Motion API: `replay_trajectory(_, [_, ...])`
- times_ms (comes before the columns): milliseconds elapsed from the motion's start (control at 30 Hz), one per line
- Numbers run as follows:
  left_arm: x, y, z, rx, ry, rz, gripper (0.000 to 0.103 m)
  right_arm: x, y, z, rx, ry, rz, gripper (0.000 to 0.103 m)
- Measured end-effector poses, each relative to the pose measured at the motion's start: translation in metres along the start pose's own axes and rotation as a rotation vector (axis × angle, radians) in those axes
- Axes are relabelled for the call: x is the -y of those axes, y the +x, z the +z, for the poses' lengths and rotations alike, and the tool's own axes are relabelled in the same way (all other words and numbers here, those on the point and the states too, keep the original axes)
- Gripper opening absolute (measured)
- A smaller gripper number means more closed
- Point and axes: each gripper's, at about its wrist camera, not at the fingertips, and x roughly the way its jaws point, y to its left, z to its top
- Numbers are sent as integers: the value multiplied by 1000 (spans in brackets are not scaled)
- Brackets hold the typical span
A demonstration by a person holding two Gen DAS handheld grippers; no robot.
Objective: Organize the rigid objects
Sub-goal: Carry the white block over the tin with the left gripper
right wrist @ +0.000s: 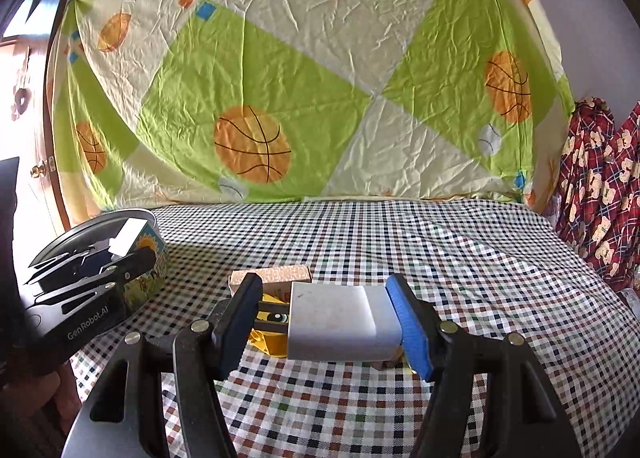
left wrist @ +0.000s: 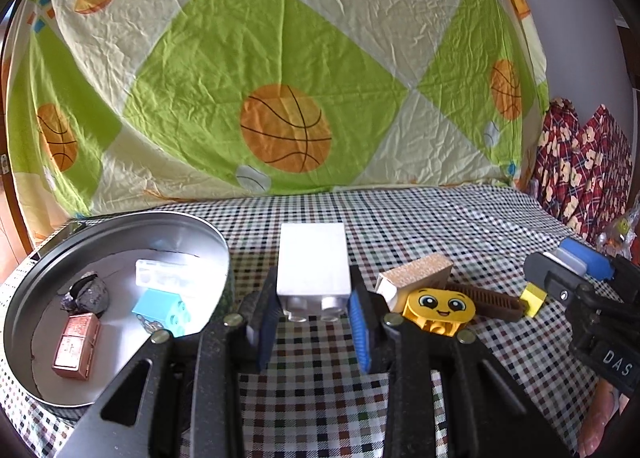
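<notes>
The left gripper (left wrist: 314, 322) was clamped on a white toy brick (left wrist: 313, 264), its blue pads pressed against the brick's two sides, the studded end toward the camera and the block lifted clear of the checked tablecloth (left wrist: 320, 398). The right gripper (right wrist: 326, 324) likewise held a thing: a white rectangular block (right wrist: 340, 324) sat squeezed between its pads, above the cloth. Just right of the left gripper's fingers lay a yellow round brick with a smiling face (left wrist: 439, 310), touching a cork-topped block (left wrist: 414, 278) behind it and a brown comb-like piece (left wrist: 490, 300) that ran off to the right toward a small yellow cube (left wrist: 534, 298). Seen from the right wrist, the same yellow face brick (right wrist: 270, 322) and cork block (right wrist: 280, 274) showed partly hidden behind the held white block. To the left of the left gripper stood a round metal tin (left wrist: 52, 390), and inside it lay a translucent white brick (left wrist: 160, 276), a light blue brick (left wrist: 164, 310), a dark crumpled lump (left wrist: 88, 294) and a copper-coloured rectangular piece (left wrist: 76, 346). Behind the table hung a basketball-print sheet (left wrist: 280, 58).
</notes>
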Motion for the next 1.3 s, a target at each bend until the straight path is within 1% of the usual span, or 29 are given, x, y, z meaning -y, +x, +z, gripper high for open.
replay_trajectory(167, [-7, -10, -1, 50, -26, 27, 30, 1, -5, 2, 47, 35, -7, 66])
replay_trajectory(367, [-13, -21, -2, 96, -34, 53, 30, -4, -6, 4, 69, 53, -7, 66])
replay_trajectory(533, [-16, -24, -3, 97, -33, 57, 30, -8, -4, 5, 76, 59, 0, 66])
replay_trajectory(900, [-35, -31, -6, 107, -68, 78, 30, -21, -6, 5, 101, 66, 33, 66])
replay_trajectory(1133, [-40, -36, -7, 125, -70, 91, 30, -28, -9, 5, 120, 72, 48, 66])
replay_trajectory(1300, [-48, -38, -7, 128, -86, 100, 30, -38, -9, 5, 122, 60, 64, 66])
